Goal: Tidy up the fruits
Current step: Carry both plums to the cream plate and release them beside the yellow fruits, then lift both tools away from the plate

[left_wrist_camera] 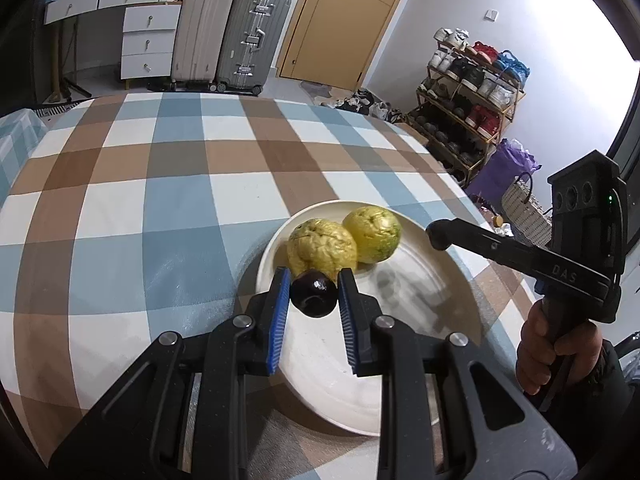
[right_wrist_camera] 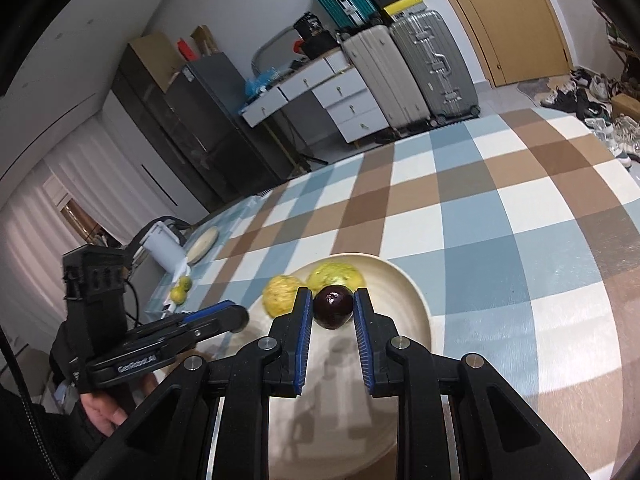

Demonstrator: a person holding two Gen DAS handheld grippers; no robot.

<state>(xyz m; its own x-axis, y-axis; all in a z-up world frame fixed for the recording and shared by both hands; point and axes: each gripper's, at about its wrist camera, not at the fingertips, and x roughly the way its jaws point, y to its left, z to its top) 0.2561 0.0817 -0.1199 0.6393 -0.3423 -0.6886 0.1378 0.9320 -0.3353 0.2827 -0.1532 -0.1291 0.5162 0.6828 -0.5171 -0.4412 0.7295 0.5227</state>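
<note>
Dark fruit (left_wrist_camera: pixel 313 294): on plate (left_wrist_camera: pixel 432 300), near side of yellow fruits (left_wrist_camera: pixel 320 248).
Left gripper (left_wrist_camera: pixel 314 280): part-open, framing the fruit; no grip evident.
Right gripper (right_wrist_camera: pixel 332 300): likewise part-open, seemingly empty.
Technique: one gripper only; centre it, then close gently.

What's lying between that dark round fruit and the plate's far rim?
Two yellow fruits sit side by side there on the plate, behind the dark fruit. Both wrist views show it.
</note>
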